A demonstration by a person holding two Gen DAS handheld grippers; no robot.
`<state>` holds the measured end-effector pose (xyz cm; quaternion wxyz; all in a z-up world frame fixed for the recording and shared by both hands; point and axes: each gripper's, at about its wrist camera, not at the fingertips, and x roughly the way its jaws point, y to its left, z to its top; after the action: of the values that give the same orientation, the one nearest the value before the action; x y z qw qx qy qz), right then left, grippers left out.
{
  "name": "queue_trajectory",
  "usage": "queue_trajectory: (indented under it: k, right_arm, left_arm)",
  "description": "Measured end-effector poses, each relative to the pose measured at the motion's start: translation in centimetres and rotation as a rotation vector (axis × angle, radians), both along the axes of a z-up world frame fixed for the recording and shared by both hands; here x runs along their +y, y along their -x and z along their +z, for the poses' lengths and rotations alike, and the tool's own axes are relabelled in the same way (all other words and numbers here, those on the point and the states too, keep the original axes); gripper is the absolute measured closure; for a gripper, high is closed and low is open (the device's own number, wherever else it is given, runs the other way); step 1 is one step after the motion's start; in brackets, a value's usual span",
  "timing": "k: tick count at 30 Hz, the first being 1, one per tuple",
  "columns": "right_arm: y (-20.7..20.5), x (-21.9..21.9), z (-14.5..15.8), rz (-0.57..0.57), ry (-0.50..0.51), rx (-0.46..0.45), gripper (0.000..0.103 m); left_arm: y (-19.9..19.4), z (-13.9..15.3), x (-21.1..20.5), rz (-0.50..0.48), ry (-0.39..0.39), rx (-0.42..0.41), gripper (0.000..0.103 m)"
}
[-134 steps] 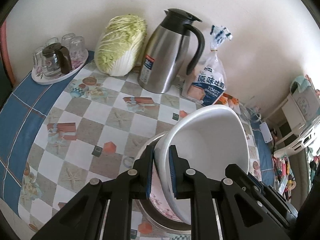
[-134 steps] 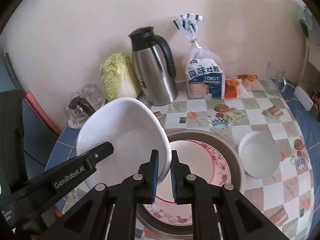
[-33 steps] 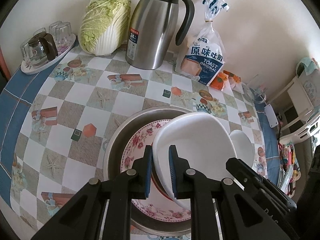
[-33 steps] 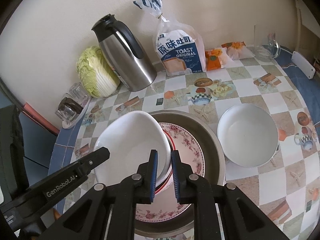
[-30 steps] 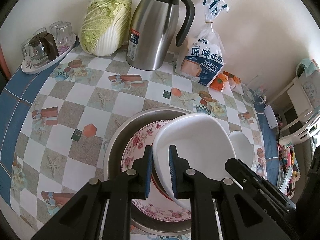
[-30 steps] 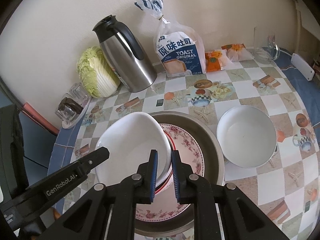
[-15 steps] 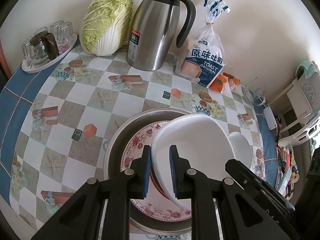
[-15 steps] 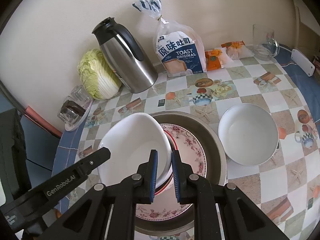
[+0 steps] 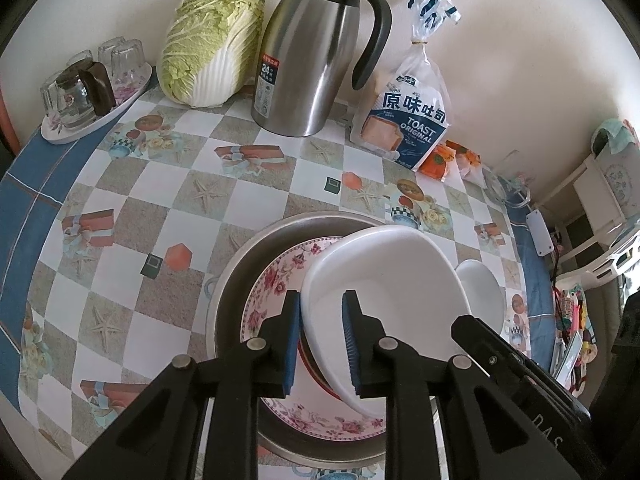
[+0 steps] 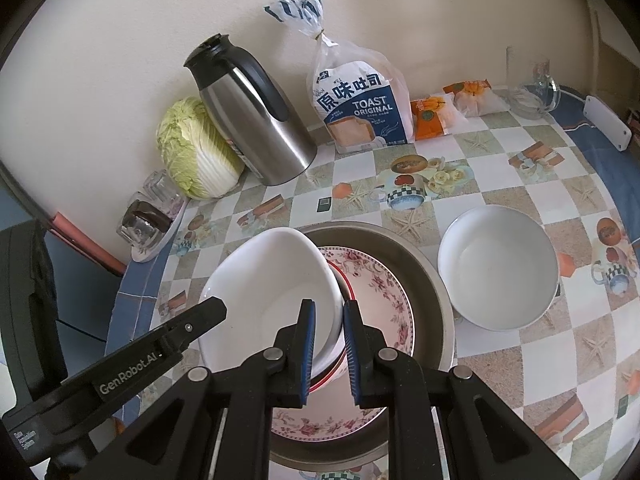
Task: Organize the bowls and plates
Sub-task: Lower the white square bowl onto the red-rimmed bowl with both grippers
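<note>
A large white bowl (image 9: 384, 280) (image 10: 272, 280) rests tilted on a pink floral plate (image 9: 272, 280) (image 10: 380, 292) inside a metal basin (image 9: 248, 256) (image 10: 420, 260). My left gripper (image 9: 320, 320) straddles the bowl's left rim. Its jaws are opening, with a gap between the inner pad and the bowl wall. My right gripper (image 10: 329, 328) is shut on the bowl's right rim, above a red-edged dish. A second white bowl (image 10: 496, 268) (image 9: 480, 292) stands on the table right of the basin.
Along the wall stand a steel thermos jug (image 9: 316, 52), a cabbage (image 9: 212, 40), a bag of toast (image 9: 412, 112), orange snack packets (image 10: 436, 116) and a tray of glasses (image 9: 88, 88). A glass jug (image 10: 532, 92) sits far right. The checked tablecloth (image 9: 132, 208) lies left of the basin.
Since the earliest frames the white bowl has come down onto the floral plate in the basin. In the last half second the left jaws have parted slightly around its rim.
</note>
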<state>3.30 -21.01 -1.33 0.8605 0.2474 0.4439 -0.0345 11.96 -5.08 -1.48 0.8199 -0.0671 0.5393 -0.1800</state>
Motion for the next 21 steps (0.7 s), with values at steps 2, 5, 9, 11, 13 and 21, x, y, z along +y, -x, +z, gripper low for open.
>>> queue_trajectory:
  k: [2, 5, 9, 11, 13, 21]
  right_arm:
    - [0.01, -0.11, -0.04, 0.002, -0.009, 0.001, 0.086]
    - [-0.09, -0.25, -0.35, -0.002, -0.018, 0.019, 0.086]
    - [0.0, -0.18, -0.49, 0.01, -0.027, 0.036, 0.086]
    - [0.07, -0.04, -0.3, 0.017, -0.018, 0.036, 0.086]
    - [0.17, 0.06, -0.1, 0.019, -0.012, 0.035, 0.086]
    - [0.31, -0.29, 0.11, 0.014, -0.027, 0.023, 0.086]
  left_arm:
    - [-0.02, -0.14, -0.02, -0.007, 0.002, 0.012, 0.081]
    - [0.01, -0.57, -0.19, -0.019, -0.005, 0.035, 0.081]
    - [0.35, -0.49, -0.58, -0.039, -0.033, 0.032, 0.079]
    - [0.48, -0.36, -0.57, -0.044, -0.026, 0.03, 0.078]
    - [0.51, -0.25, -0.42, -0.04, -0.016, 0.032, 0.078]
    - [0.47, 0.05, -0.03, -0.027, 0.006, 0.022, 0.077]
